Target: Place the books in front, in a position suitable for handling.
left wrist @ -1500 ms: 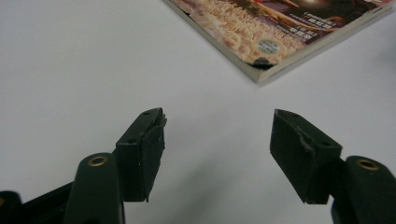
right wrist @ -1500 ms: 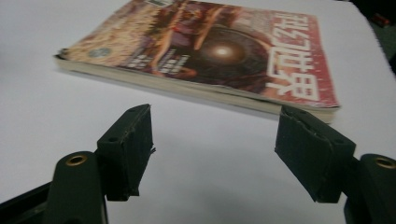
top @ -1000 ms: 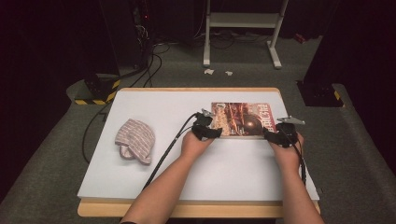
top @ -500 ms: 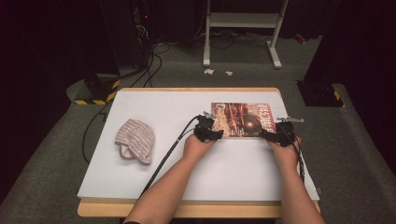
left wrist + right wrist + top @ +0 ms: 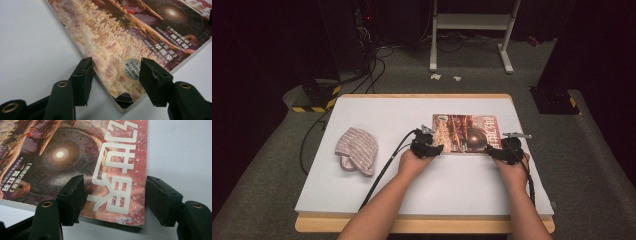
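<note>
Clearly, magazine (image 5: 75, 157) cover, large white characters 幻世界, gold sticker (image 5: 130, 68)

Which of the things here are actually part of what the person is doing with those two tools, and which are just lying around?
In use:
- magazine, lying flat on the table
- left gripper, jaws astride the magazine's near corner, closing in
- right gripper, jaws open over the other near corner

Just lying about:
- striped knit hat, off to the left
- white stand and cables on the floor behind

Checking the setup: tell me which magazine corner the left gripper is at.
The near left corner of the magazine, the one with the round gold sticker. The left gripper straddles it; the right gripper straddles the near right corner.
</note>
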{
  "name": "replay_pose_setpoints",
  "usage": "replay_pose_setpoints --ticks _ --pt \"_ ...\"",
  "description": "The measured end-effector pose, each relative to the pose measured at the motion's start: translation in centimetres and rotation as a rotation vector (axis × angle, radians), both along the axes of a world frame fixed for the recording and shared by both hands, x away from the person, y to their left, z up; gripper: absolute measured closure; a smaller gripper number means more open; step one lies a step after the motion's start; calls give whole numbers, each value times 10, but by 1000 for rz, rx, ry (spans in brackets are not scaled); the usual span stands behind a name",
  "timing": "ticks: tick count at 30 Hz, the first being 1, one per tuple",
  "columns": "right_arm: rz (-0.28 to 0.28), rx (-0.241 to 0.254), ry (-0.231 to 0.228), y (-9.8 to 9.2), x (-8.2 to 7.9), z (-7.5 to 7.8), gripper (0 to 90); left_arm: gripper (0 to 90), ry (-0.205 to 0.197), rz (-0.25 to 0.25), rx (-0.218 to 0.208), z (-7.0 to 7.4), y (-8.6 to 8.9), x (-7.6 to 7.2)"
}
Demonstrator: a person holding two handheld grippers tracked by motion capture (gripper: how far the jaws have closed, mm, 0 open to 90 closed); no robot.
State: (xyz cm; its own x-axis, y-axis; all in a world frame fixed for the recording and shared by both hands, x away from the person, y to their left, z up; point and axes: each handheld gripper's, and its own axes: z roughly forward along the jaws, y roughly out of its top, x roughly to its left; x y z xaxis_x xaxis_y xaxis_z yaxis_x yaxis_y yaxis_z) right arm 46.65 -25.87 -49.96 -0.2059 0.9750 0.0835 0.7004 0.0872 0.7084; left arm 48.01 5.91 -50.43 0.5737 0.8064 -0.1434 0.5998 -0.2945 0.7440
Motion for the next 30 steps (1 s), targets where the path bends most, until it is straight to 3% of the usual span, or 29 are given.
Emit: replay_pose_setpoints --ticks 6,12,13,14,17,20,22,23,24,26,29,30 --pt "38 -4 5 17 -18 0 343 450 3 -3 13 1 21 -19" --pt "79 -14 -7 43 -43 -1 346 457 -30 2 56 2 46 -54" --pt "88 -13 -9 47 -48 -1 347 459 -30 2 56 2 46 -54" --pt "99 -14 -13 52 -54 -1 347 461 -36 4 68 2 56 -68" --pt "121 -14 -18 65 -70 -2 348 468 -48 -7 101 4 71 -92" --pt "139 0 -22 81 -91 -4 349 472 -47 1 107 4 87 -115" --pt "142 5 -28 86 -98 -5 350 474 -47 3 106 4 93 -121" --pt "162 0 -34 96 -111 -5 351 474 -51 9 101 3 99 -128" --pt "162 0 -34 96 -111 -5 351 474 -53 11 93 2 102 -132" --pt "200 -40 -28 104 -117 -2 353 476 -50 26 10 -4 116 -144" --pt "219 -39 -30 103 -118 -2 351 485 -2 12 -4 -2 120 -140" --pt "223 -23 -25 101 -117 -2 352 491 -5 10 -4 -2 121 -140"
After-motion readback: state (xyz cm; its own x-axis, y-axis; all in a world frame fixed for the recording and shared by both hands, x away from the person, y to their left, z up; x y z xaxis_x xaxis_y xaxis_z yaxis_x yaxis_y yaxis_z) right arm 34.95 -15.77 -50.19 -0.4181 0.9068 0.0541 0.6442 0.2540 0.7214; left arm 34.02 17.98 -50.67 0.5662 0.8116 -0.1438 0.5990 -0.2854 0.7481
